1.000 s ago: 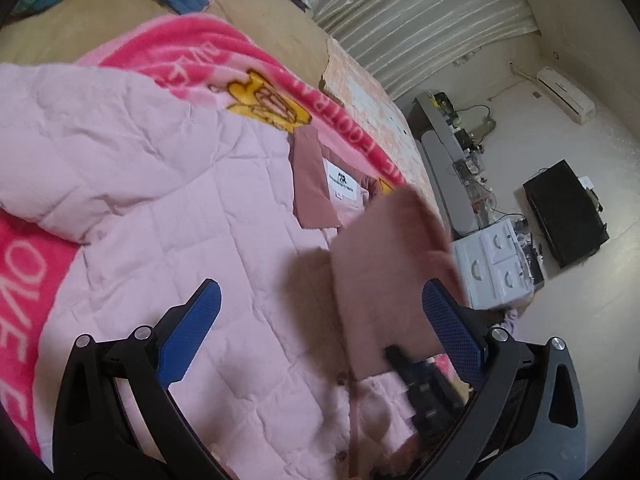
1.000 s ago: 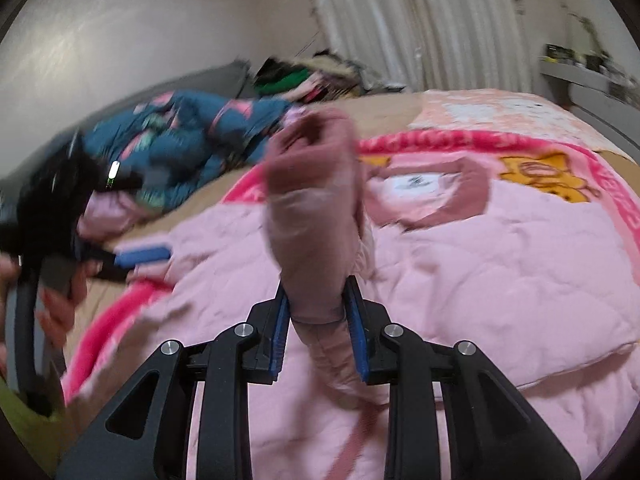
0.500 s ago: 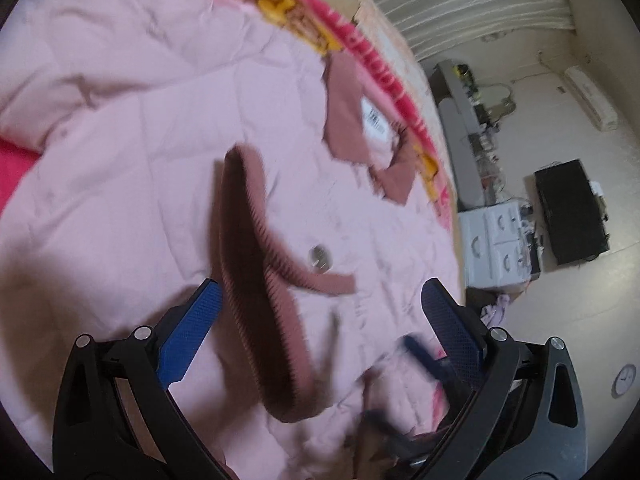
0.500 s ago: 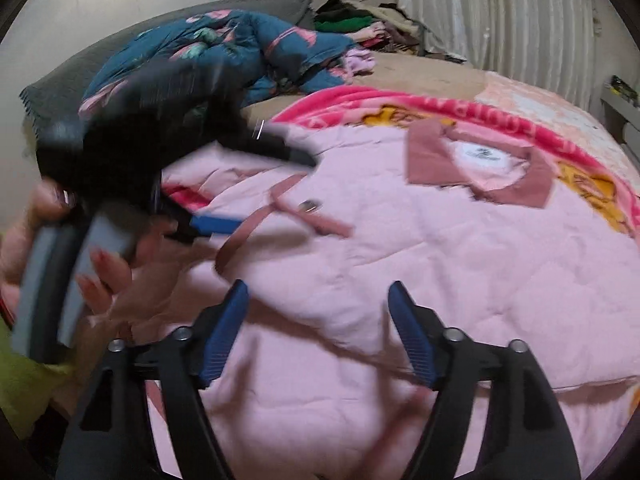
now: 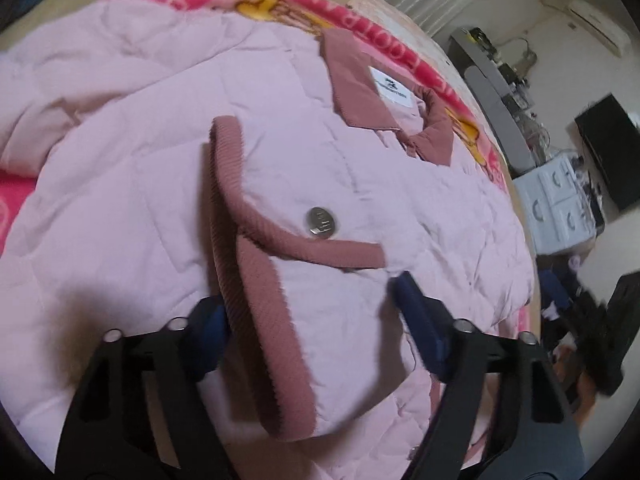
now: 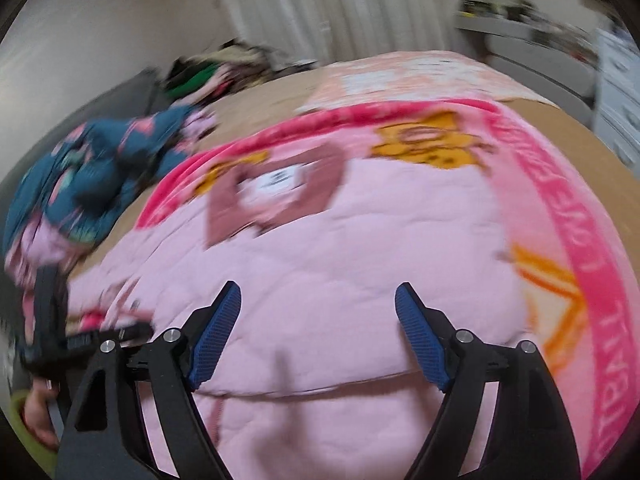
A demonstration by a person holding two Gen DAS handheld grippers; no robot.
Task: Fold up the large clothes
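Observation:
A pale pink quilted jacket (image 5: 360, 168) lies spread on the bed, its dusty-rose collar (image 5: 360, 92) and white label at the far end. One sleeve is folded across the front, and its ribbed rose cuff (image 5: 256, 280) lies beside a metal snap button (image 5: 319, 221). My left gripper (image 5: 308, 296) straddles that sleeve end with its jaws closing. The left pad is at the cuff's edge and the right pad is still just clear of the fabric. My right gripper (image 6: 318, 290) hovers over the jacket (image 6: 360, 240) body, its jaws opening with nothing between them. That view is blurred.
A bright pink cartoon blanket (image 6: 560, 200) lies under the jacket on the tan bed. A blue patterned garment pile (image 6: 92, 168) sits at the bed's far left. White drawers (image 5: 556, 200) and a grey shelf stand beyond the bed. A hand (image 6: 36, 412) holds the other gripper at the lower left.
The right gripper let go of the sleeve, which dropped across the jacket's front, then swung away to the right. The left gripper sank onto the cuff and its jaws narrowed.

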